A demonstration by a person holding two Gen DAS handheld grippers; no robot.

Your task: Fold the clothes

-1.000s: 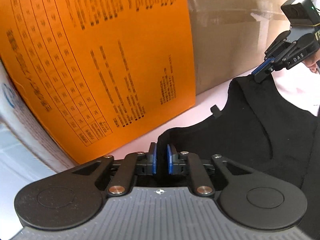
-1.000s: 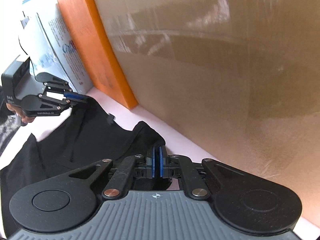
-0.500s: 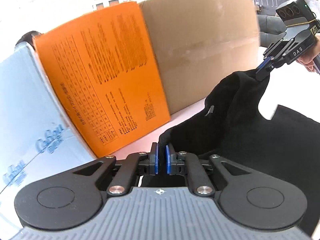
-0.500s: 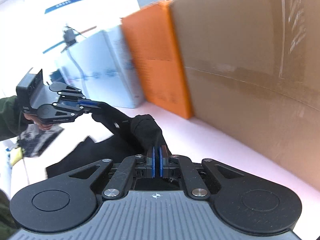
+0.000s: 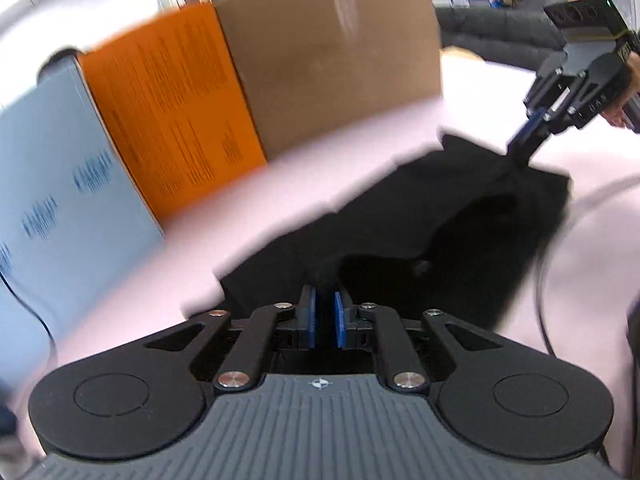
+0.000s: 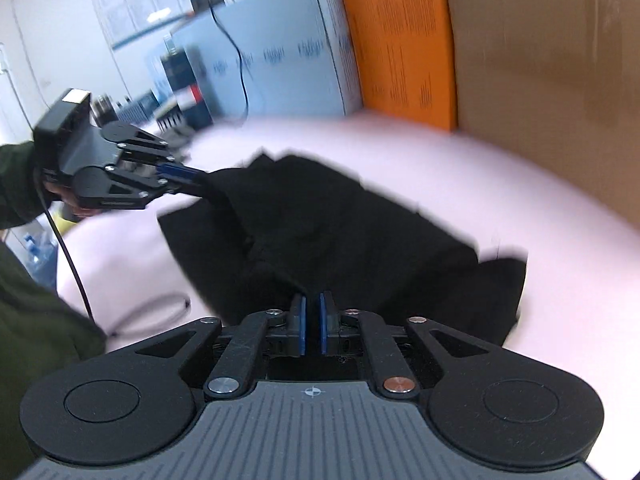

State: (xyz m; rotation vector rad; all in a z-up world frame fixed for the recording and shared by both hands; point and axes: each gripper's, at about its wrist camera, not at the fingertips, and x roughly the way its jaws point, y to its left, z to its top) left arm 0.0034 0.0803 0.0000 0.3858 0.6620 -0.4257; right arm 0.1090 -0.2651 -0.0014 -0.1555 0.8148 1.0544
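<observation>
**On pink tabletop, black garment pinched at two points, both sets of jaws easing apart**

Across the left wrist view, from left to right: pale blue printed box (image 5: 44, 200), orange box (image 5: 172, 112) and brown cardboard box (image 5: 332, 60) lined up along the far edge of the pink table (image 5: 320, 168). Beyond them, at far right, a grey sofa (image 5: 500, 32), seen in this view only. Below, close to the lens, left gripper (image 5: 324, 300) with blue pads narrowly parted and opening, a ridge of black garment (image 5: 400, 240) caught between the tips. At upper right, right gripper (image 5: 520, 148) angled down, tips nipping a raised corner of the cloth.

Seen from the right wrist only: dark green sleeve (image 6: 16, 184) at far left, black cable (image 6: 68, 256) trailing down over the table, shelves and equipment along the back wall, blurred. Same three boxes at upper right. Right pads nearly together yet opening, fabric between them.

Lying mostly flat on the table, bunched and lifted at both pinched spots. Long axis slanting lower left to upper right in the left view, upper left to lower right in the right view, stretched from one gripper to the other. Neck or hem not distinguishable through the blur.
</observation>
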